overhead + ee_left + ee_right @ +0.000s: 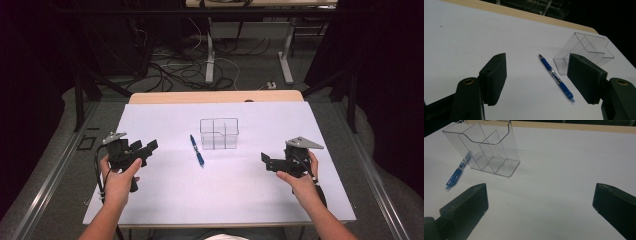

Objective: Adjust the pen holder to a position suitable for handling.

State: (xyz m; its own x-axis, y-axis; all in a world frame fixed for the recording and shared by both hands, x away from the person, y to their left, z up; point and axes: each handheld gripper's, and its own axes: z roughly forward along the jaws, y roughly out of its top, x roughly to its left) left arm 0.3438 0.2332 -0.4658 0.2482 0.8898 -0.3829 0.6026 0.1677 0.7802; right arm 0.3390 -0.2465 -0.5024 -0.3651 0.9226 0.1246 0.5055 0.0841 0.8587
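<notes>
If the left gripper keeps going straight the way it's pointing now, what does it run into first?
Most likely the blue ballpoint pen, which lies on the white table in line between the open jaws of the left gripper. The clear plastic divided holder stands just beyond; depth is hard to judge.

Bare desk point(165, 200) surrounds the pen point(196, 149); the clear organizer point(219, 133) stands just beside its right.

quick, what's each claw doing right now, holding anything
Left claw: open, empty; the pen lies on the table beyond it.
Right claw: open wide, empty.
</notes>
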